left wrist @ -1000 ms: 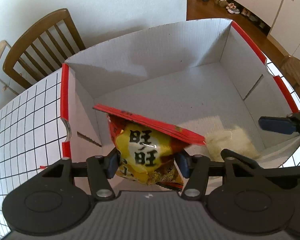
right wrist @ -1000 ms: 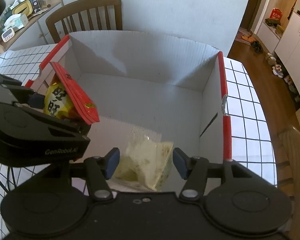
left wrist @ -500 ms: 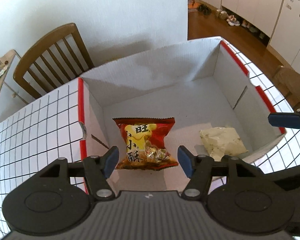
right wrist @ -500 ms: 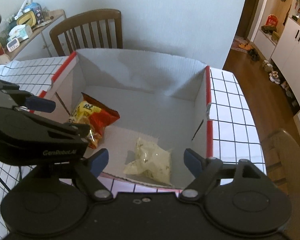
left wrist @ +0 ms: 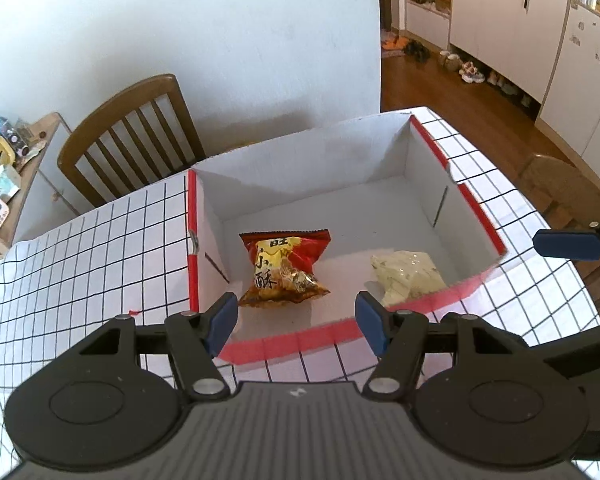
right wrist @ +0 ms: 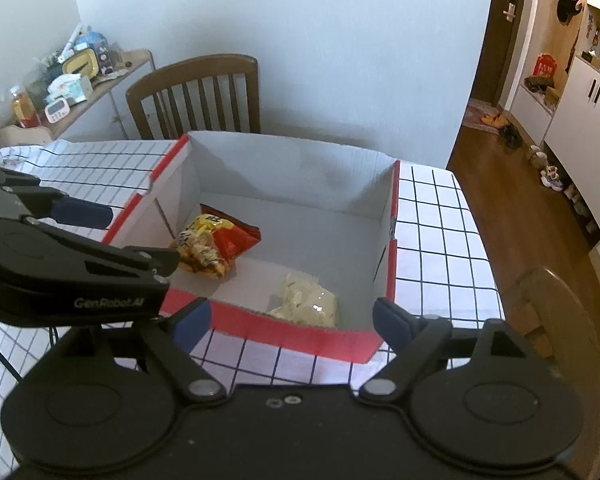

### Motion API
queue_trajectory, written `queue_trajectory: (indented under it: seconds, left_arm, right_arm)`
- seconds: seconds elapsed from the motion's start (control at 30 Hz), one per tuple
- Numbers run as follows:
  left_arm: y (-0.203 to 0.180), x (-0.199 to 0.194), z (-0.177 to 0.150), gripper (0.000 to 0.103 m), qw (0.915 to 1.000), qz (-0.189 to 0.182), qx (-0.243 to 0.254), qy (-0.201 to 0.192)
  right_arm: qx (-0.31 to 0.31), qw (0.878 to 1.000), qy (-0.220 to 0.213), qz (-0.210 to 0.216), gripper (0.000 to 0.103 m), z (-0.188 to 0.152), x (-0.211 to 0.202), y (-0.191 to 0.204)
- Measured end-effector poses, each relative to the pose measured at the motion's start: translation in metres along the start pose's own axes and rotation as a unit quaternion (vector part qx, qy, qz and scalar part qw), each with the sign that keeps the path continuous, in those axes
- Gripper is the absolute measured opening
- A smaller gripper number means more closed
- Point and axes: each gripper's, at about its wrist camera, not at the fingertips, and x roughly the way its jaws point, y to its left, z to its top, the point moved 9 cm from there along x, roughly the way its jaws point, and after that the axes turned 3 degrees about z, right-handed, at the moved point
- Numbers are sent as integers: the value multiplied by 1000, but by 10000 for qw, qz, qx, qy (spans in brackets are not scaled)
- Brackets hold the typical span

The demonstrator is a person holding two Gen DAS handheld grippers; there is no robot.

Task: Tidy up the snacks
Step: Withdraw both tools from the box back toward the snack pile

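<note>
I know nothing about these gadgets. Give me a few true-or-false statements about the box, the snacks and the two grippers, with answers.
1. The red snack bag lies inside the box. True.
2. The pale snack bag is clamped in the right gripper. False: it lies loose in the box; those jaws are opening with nothing between them.
3. The left gripper holds nothing. True.
4. The box stands on bare wood. False: it stands on a checked tablecloth.
5. A wooden chair stands behind the table. True.

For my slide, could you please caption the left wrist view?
Open left tongs above box holding red snack bag and pale snack bag.
</note>
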Motion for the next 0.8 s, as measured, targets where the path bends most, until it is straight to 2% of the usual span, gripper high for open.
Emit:
queue_trajectory:
  seconds: [0.63,0.8]
  left_arm:
    - [-16,-95,-52,64,9976,-37,-427,-550]
    - [-17,-122,-74,71,9956,-85,-556,-744]
  right_arm:
    - [-155,9970,-536,538,91,-36,-84,16]
    - [-166,9947,-679,754,95,-52,-107,21]
